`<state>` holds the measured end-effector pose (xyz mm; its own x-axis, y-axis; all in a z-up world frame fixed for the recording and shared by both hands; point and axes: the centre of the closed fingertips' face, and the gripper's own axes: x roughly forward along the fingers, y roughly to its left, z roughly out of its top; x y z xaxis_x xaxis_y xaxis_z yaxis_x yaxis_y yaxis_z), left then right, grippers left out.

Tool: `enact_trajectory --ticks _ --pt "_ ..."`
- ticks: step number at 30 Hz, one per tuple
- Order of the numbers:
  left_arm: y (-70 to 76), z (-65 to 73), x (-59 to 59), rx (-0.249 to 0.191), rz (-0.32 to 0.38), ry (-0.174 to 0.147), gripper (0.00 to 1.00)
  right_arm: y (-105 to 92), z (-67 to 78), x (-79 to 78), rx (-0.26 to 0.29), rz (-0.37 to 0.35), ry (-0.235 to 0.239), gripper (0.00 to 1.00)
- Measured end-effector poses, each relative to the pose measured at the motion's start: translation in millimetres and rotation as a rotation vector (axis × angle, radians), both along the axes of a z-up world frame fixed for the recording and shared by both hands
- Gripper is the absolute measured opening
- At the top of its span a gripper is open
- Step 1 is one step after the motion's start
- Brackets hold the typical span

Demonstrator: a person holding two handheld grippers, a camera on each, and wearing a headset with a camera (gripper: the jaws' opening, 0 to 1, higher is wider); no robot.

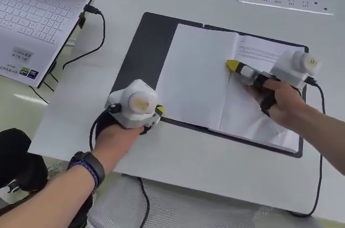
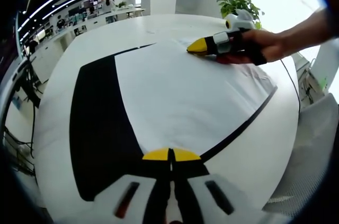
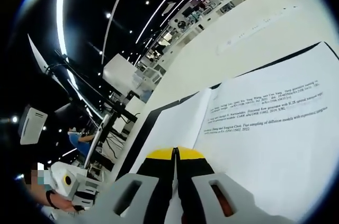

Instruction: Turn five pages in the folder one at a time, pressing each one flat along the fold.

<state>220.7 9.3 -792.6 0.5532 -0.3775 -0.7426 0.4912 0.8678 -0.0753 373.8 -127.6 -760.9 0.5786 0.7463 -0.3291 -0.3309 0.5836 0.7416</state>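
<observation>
A black folder (image 1: pixel 141 50) lies open on the white table, with a blank turned page (image 1: pixel 194 77) on its left half and a printed page (image 1: pixel 264 50) on the right. My right gripper (image 1: pixel 233 66) is shut, and its yellow tips rest on the fold between the two pages (image 3: pixel 175 153). My left gripper (image 1: pixel 159 110) is shut with nothing between its jaws. It sits at the folder's near edge, by the blank page's corner (image 2: pixel 170 154). The right gripper (image 2: pixel 201 45) comes into the left gripper view, lying across the page.
An open laptop (image 1: pixel 38 18) stands at the far left, with a black cable (image 1: pixel 99 28) running toward the folder. A white power strip (image 1: pixel 285 2) lies at the back right. The table's front edge (image 1: pixel 188 185) is close behind my hands.
</observation>
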Motion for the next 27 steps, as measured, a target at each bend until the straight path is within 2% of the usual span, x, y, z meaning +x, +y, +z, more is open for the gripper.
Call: enact_trajectory --ticks 3,9,16,19,23,27 --pt "0.1 -0.1 -0.2 0.0 0.001 -0.001 0.0 -0.3 1.6 5.1 0.01 -0.023 0.005 0.0" --pt "0.3 -0.3 -0.4 -0.006 0.008 0.005 0.0 -7.4 -4.9 23.7 0.023 -0.064 0.011 0.0" --pt "0.2 0.0 -1.0 -0.016 0.023 0.002 0.0 -6.6 -0.2 37.2 0.028 -0.141 0.014 0.0" --pt "0.1 -0.1 -1.2 -0.01 0.017 0.001 0.0 -8.0 -3.1 47.3 0.026 -0.165 0.009 0.0" --pt "0.1 0.2 -1.3 -0.015 0.023 0.001 0.0 -8.6 -1.1 56.4 0.055 -0.206 0.02 0.0" --pt "0.9 0.5 -0.9 -0.015 0.024 -0.003 0.0 -8.4 -1.4 64.9 0.051 -0.211 0.016 0.0"
